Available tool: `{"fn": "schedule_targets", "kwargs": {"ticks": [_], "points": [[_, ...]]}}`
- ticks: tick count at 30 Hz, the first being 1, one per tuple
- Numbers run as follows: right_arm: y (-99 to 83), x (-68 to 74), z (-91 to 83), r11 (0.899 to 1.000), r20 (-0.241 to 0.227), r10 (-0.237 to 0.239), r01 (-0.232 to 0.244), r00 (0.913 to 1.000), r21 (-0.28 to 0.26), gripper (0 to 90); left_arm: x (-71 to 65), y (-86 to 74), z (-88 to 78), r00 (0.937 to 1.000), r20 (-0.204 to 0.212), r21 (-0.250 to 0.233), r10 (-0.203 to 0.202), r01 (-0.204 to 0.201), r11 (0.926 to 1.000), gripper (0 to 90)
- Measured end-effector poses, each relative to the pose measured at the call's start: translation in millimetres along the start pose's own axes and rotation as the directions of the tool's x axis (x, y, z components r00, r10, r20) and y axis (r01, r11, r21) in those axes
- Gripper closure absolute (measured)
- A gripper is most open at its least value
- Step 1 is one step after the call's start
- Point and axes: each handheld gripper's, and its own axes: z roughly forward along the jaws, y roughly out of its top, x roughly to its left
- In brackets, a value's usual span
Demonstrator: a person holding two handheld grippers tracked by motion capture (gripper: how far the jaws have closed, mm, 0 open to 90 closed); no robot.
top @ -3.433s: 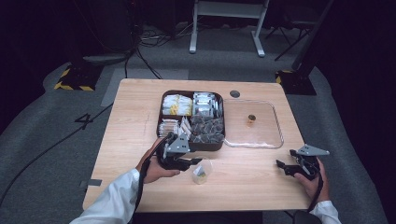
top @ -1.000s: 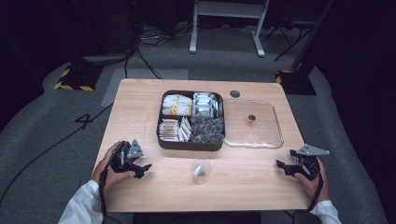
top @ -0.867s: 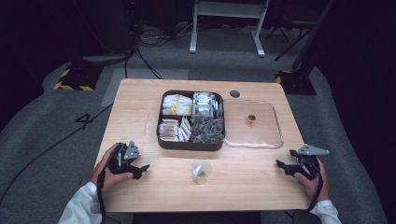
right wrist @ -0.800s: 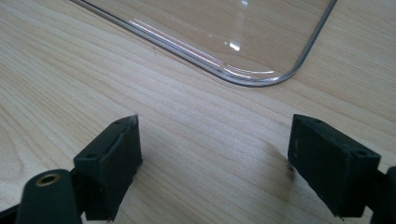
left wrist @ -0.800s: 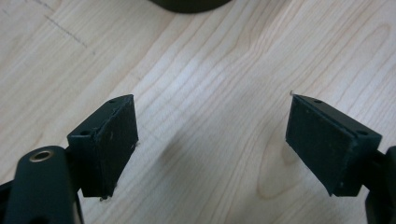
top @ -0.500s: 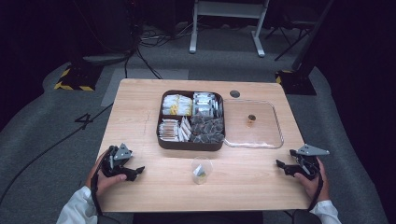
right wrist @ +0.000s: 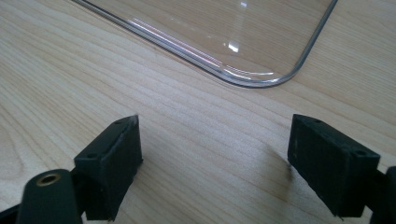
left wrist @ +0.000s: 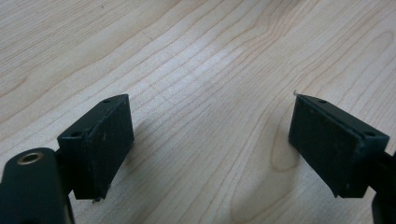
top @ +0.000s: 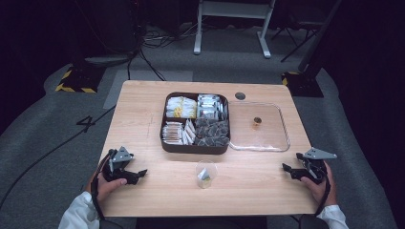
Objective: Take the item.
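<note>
Both grippers, left gripper (top: 139, 174) and right gripper (top: 286, 169), rested wide and empty at the table's (top: 143, 109) near corners; likely idle, next reaching toward the cup (top: 206, 173).

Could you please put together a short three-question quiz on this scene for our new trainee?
1. True or false: the left tongs hold a packet.
2. What lies directly right of the box? A) a clear lid B) a spoon C) a bowl
3. Fill in: the cup stands on the table just in front of the ____.

Key:
1. False: the left tongs are open and over bare wood.
2. A: the lid lies flat beside the box, its corner also visible ahead of the open right tongs.
3. box
</note>
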Motion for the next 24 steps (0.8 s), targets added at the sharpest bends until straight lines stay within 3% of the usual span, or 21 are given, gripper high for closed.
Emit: {"fn": "schedule_targets", "kwargs": {"ticks": [24], "points": [[0.0,-0.2,0.2,1.000,-0.001,0.003,-0.003,1.0000,0.001,17.6,0.2,0.1,0.1,1.0000,0.000,0.001,0.002,-0.002,1.0000,14.0]]}}
